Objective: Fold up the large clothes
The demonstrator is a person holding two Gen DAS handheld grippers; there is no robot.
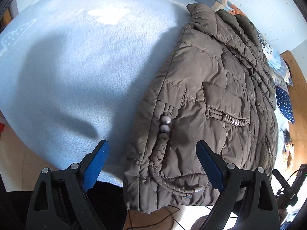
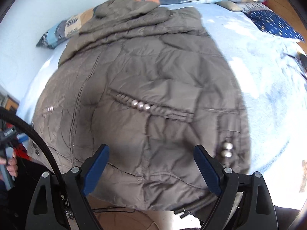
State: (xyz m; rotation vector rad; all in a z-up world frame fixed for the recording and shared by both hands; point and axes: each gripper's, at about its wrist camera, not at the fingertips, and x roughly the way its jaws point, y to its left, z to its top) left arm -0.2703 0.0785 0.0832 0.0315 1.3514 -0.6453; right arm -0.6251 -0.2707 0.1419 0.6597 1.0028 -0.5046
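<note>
Left wrist: left gripper point(image 1: 152, 164) gapes, angled down over jacket point(image 1: 211, 105).

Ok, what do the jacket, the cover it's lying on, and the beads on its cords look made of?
Jacket: quilted synthetic shell, likely nylon or polyester, with a slight sheen and puffy stitched panels. Cover: pale blue fleece or plush, with a matte, fuzzy nap. Beads: smooth and glossy with bright highlights; metal or pearly plastic, can't tell which.
</note>
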